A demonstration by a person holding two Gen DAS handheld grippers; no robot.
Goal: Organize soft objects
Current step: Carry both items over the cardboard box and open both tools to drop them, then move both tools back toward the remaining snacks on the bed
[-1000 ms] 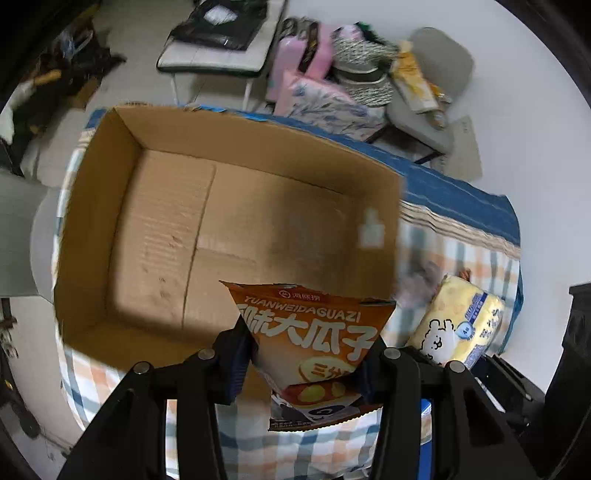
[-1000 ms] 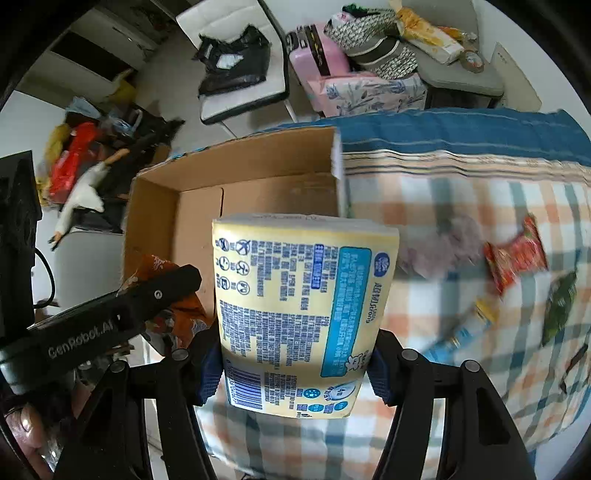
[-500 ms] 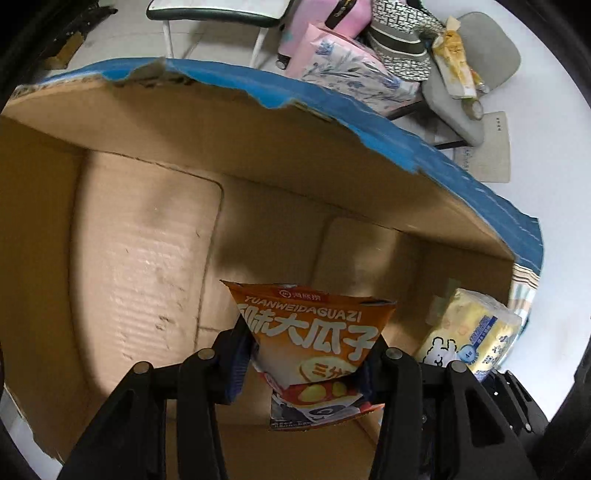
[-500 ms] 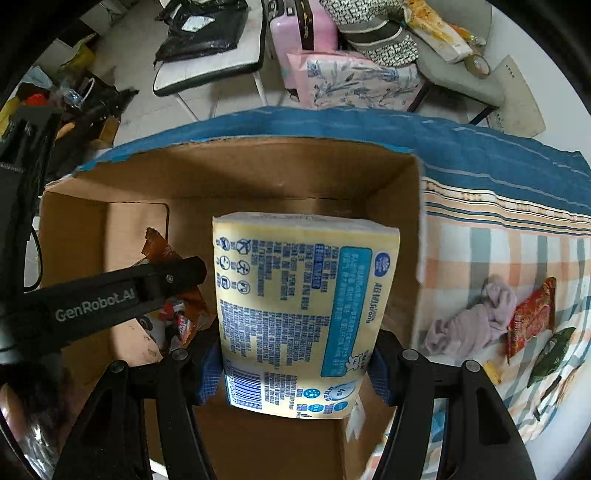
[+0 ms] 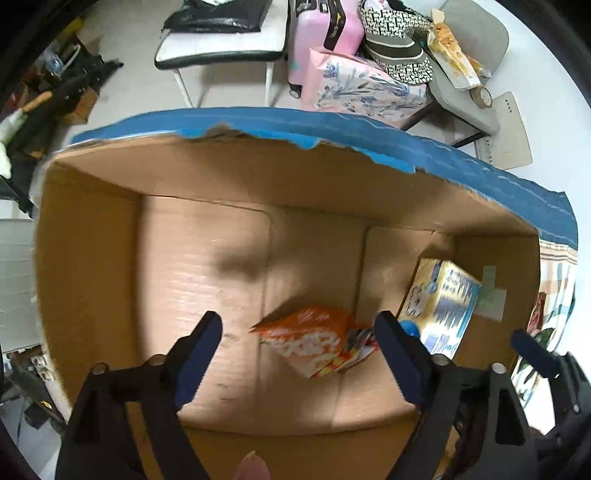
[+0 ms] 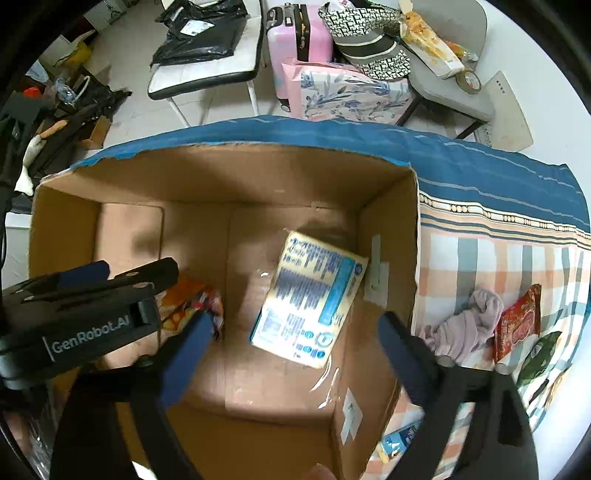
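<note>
A checked cloth with a blue border covers the table, and on it stands the biggest thing in view, an open cardboard box whose brown walls fill most of both wrist views. Beyond the table the floor holds a white chair with a black bag, a pink suitcase and a flowered pink bag.

Inside the box, near its right wall, lies the yellow tissue pack with its blue printed side up, tilted on the box floor. It sits below and between the fingers of the right gripper, whose jaws have just been opening and now stand wide apart with nothing pressed between them.

Left of the pack lies the orange snack bag, blurred in the left wrist view, so whether it has fully settled on the cardboard is hard to say. The left gripper hangs over it; its jaws have just been opening too, and the blue pads stand clear of the bag on either side.

Outside the box, on the cloth to the right, rest a crumpled pale purple cloth, a red snack packet just beside it, and a green packet at the table's edge
</note>
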